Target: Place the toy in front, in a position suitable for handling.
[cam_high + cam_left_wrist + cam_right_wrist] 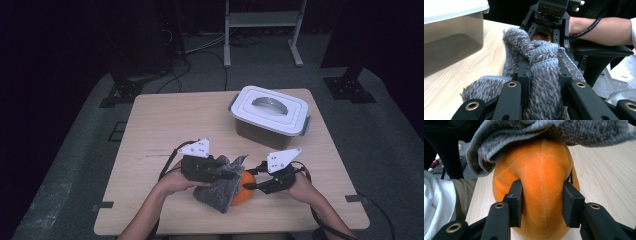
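Note:
A fuzzy grey cloth hangs near the table's front edge, bunched between the jaws of my left gripper, which is shut on it. In the left gripper view the cloth fills the gap between the black fingers. An orange plush ball rests on the table partly under the cloth. My right gripper is shut on this ball from the right. The right gripper view has the orange ball squeezed between both pads, with the grey cloth draped over its top.
A grey lidded plastic box with a handle on its white lid stands at the back right of the wooden table. In the left gripper view its translucent wall is at the left. A metal stand is on the floor behind.

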`<state>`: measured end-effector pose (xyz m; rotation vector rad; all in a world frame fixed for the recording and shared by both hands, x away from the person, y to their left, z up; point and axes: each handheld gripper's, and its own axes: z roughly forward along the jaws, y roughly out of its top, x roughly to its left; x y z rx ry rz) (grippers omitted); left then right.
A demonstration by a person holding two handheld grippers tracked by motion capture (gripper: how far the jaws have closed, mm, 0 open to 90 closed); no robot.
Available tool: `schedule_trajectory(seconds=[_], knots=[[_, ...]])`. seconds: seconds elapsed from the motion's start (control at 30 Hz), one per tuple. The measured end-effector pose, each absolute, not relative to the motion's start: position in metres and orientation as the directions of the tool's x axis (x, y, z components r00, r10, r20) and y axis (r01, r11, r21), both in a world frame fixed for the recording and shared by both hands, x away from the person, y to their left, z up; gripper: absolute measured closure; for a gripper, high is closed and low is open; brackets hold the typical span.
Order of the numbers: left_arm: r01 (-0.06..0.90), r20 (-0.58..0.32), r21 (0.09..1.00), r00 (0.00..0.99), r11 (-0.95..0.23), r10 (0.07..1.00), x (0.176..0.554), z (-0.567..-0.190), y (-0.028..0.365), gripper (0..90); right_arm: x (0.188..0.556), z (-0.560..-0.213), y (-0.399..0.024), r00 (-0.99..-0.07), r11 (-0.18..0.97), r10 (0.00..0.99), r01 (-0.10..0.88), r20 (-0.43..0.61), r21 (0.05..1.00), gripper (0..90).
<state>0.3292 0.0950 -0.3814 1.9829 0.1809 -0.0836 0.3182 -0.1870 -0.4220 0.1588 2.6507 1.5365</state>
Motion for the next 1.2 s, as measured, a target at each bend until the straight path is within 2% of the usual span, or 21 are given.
schedule_trajectory(seconds=[0.27,0.4,0.43,0.7,0.83,0.87,0.9,1.0,1.1,1.2], knots=[[0.183,-0.143,0.887,0.982,-0.423,0.126,0.329,-0.387,0.102,70.7,0.322,-0.427,-0.203,-0.987,0.48,0.159,0.098,0.024,0.872,55.5],[0.188,-0.144,0.884,0.981,-0.429,0.132,0.329,-0.389,0.099,70.8,0.322,-0.418,-0.199,-0.979,0.491,0.185,0.17,0.088,0.855,33.2],[0.193,-0.149,0.884,0.98,-0.425,0.135,0.33,-0.39,0.099,70.7,0.322,-0.416,-0.198,-0.977,0.493,0.192,0.178,0.093,0.851,30.4],[0.183,-0.143,0.883,0.982,-0.431,0.124,0.332,-0.387,0.089,70.7,0.311,-0.403,-0.186,-0.975,0.529,0.218,0.153,0.041,0.835,20.1],[0.181,-0.143,0.881,0.983,-0.438,0.12,0.335,-0.385,0.083,70.7,0.313,-0.403,-0.184,-0.971,0.527,0.235,0.161,0.039,0.835,23.5],[0.18,-0.142,0.881,0.983,-0.439,0.117,0.335,-0.385,0.083,70.6,0.314,-0.406,-0.185,-0.972,0.533,0.232,0.159,0.037,0.831,34.5],[0.183,-0.147,0.881,0.982,-0.435,0.115,0.335,-0.385,0.083,70.6,0.314,-0.406,-0.185,-0.972,0.533,0.232,0.159,0.037,0.831,34.5],[0.194,-0.16,0.887,0.98,-0.418,0.116,0.336,-0.386,0.087,70.5,0.315,-0.409,-0.191,-0.976,0.542,0.218,0.126,0.006,0.831,45.0],[0.207,-0.16,0.878,0.977,-0.432,0.144,0.337,-0.391,0.096,70.2,0.317,-0.413,-0.197,-0.978,0.552,0.208,0.108,-0.01,0.827,49.1],[0.251,-0.198,0.872,0.966,-0.421,0.167,0.339,-0.402,0.106,69.9,0.319,-0.416,-0.205,-0.977,0.552,0.212,0.117,-0.003,0.825,51.3]])
